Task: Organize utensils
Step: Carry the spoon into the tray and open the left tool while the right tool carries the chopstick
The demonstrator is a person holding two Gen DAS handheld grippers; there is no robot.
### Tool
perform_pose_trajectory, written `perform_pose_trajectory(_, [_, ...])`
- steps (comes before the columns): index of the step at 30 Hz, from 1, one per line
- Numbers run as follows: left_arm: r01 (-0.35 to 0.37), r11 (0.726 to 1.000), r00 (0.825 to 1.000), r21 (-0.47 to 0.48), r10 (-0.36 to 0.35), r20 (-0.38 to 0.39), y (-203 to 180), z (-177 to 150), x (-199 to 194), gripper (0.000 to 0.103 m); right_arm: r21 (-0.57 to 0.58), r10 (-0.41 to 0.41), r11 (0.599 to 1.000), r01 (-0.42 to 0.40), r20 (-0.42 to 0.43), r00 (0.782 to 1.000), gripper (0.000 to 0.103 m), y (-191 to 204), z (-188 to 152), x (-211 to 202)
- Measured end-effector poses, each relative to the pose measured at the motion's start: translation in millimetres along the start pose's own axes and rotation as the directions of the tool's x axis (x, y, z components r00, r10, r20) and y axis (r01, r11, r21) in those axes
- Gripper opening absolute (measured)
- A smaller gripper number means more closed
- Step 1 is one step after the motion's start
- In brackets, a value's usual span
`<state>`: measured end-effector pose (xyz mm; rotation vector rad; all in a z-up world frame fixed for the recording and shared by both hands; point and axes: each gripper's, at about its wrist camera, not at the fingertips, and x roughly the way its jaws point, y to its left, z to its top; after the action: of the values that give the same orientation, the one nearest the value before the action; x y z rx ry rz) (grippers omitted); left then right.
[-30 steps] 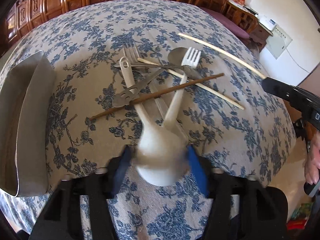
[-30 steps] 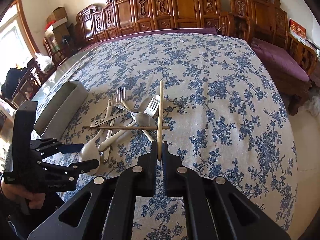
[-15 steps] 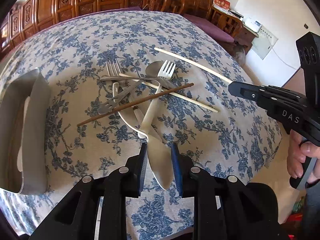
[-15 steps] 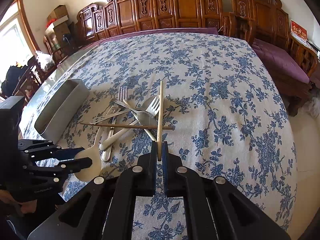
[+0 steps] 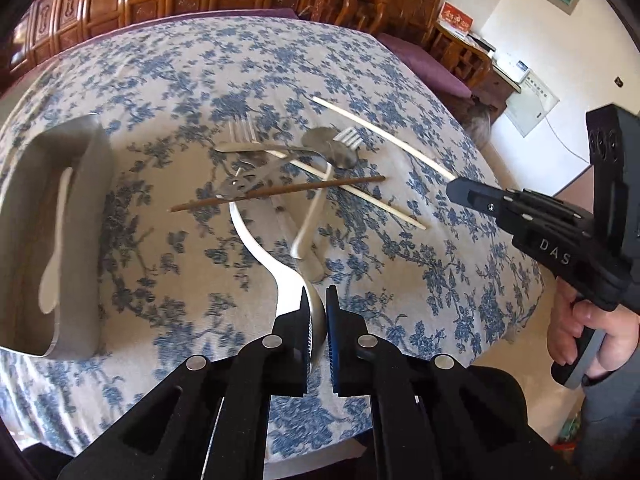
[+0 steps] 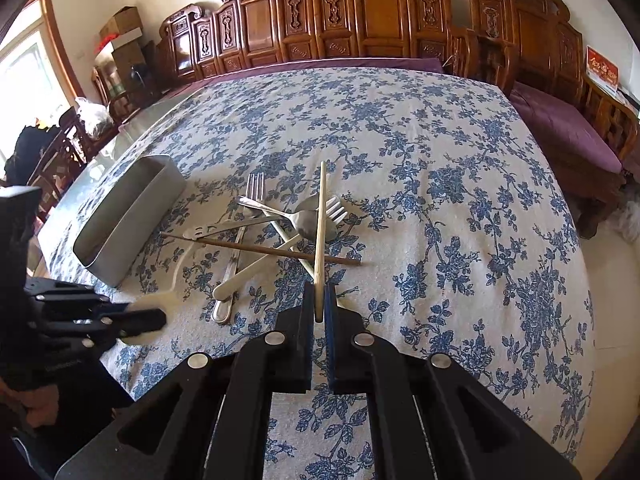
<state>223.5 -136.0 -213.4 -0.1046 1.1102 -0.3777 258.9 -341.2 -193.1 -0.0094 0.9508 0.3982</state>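
Left gripper [image 5: 317, 312] is clamped on the white plastic spoon [image 5: 280, 268]; right gripper [image 6: 319, 308] grips the pale bamboo chopstick [image 6: 320, 232]. Lift the spoon clear, then lower it lengthwise into the grey metal oblong tray [image 5: 90, 216].

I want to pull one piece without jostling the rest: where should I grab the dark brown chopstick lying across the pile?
Take the dark chopstick by its bare end nearest the metal tray, coming down from above and straddling it crosswise. That end juts out alone, while its middle crosses the white fork. It seems to lie on top, so it should lift clear.
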Motion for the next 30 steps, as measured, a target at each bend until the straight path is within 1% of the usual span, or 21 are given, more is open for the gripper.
perform_pose_trajectory(9, [-0.046, 0.999, 0.998, 0.006, 0.046, 0.032, 16.4, -2.6, -29.8, 0.006, -0.024, 0.018, 1.0, -0.018, 0.003, 1.0, 0.006, 14.5, 0.8, -1.5])
perform_pose_trajectory(13, [-0.079, 0.997, 0.995, 0.003, 0.079, 0.053, 26.0, -2.3, -41.1, 0.005, -0.04, 0.02, 0.999, -0.02, 0.006, 1.0, 0.006, 22.2, 1.2, -4.2])
perform_pose_trajectory(23, [-0.125, 0.992, 0.987, -0.006, 0.125, 0.096, 40.5, -0.2, -66.2, 0.005, -0.082, 0.039, 0.996, -0.037, 0.025, 0.999, 0.006, 45.0, 4.5, -13.0])
perform_pose_trajectory(30, [-0.12, 0.993, 0.986, -0.003, 0.12, 0.116, 56.8, 8.9, -80.3, 0.005, -0.102, 0.047, 0.994, -0.042, 0.043, 0.998, 0.006, 63.2, 5.5, -19.7])
